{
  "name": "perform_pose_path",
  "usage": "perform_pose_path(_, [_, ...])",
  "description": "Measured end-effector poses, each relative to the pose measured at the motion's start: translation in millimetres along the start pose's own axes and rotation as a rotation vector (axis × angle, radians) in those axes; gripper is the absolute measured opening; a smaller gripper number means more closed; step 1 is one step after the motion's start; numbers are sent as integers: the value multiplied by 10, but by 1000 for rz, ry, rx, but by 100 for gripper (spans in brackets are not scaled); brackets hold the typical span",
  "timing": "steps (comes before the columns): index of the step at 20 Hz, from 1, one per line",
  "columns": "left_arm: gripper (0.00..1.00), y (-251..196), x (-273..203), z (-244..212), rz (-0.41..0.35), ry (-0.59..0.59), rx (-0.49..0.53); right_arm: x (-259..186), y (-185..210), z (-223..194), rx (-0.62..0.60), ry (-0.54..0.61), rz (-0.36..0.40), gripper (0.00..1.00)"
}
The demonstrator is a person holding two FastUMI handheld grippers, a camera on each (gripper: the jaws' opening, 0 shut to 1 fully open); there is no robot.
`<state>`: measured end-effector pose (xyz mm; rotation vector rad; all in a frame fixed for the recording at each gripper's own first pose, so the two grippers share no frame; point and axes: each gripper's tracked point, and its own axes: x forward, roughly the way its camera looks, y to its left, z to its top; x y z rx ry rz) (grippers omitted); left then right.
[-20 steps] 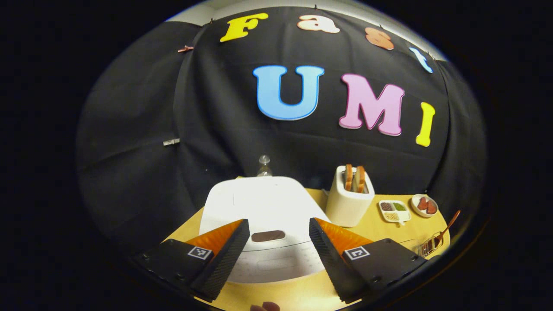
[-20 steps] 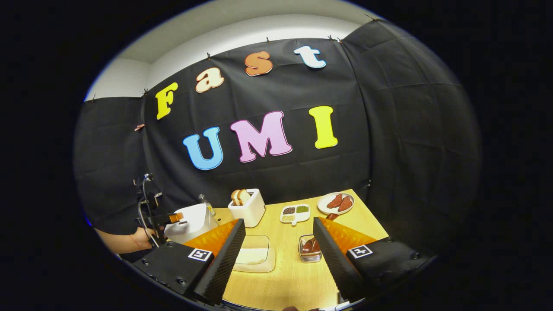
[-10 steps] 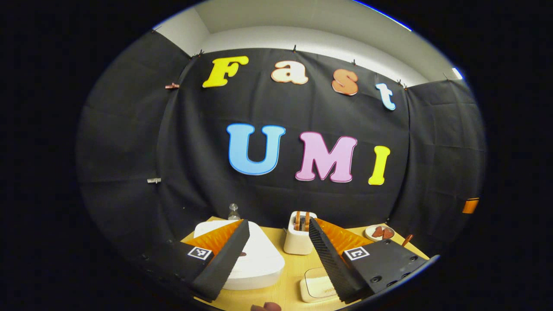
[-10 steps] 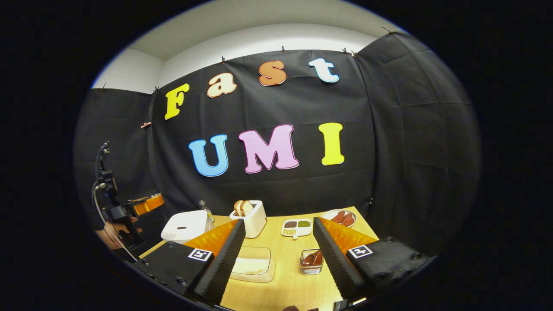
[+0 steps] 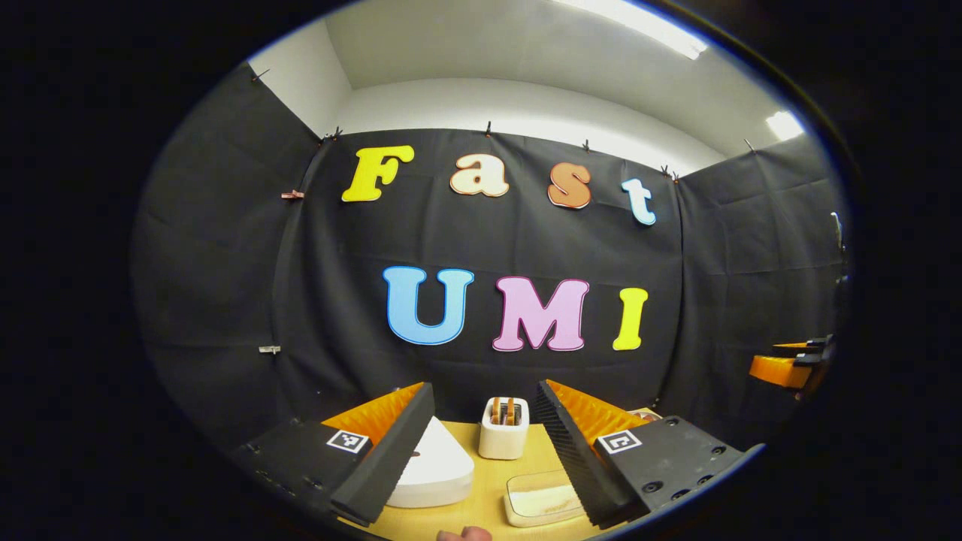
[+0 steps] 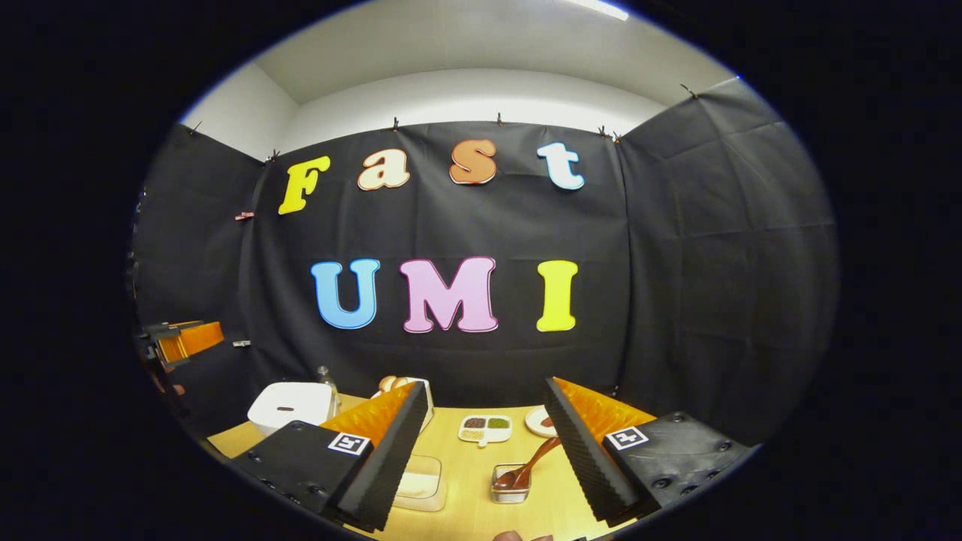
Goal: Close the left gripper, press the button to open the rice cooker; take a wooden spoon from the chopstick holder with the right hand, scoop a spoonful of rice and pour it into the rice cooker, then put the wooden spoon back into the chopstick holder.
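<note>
- Left gripper view: the left gripper [image 5: 481, 451] is raised over the near table [image 5: 481, 507] edge, jaws wide apart, nothing between them
- The rice cooker [image 5: 436, 467], lid down, sits at 7 o'clock behind its left finger; the toaster [image 5: 503, 428] stands at 6 o'clock, a clear rice tray [image 5: 537, 497] just right
- Right gripper view: the rice cooker [image 6: 289, 404] sits at 8 o'clock
- The right gripper [image 6: 485, 454] is spread open and empty
- At 6 o'clock the wooden spoon [image 6: 530, 466] leans in the chopstick holder [image 6: 511, 487], handle tilted right
</note>
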<state>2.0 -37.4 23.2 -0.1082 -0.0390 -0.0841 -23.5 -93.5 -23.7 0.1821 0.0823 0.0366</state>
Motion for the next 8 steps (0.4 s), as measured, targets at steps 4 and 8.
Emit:
perform_pose_path(4, [95, 3, -160, -6, -3, 2, 38, -64, 2, 38, -59, -34, -16, 98])
perform_pose_path(8, [95, 60, -217, -13, 2, 8, 65, -84, -36, 19, -63, -28, -24, 98])
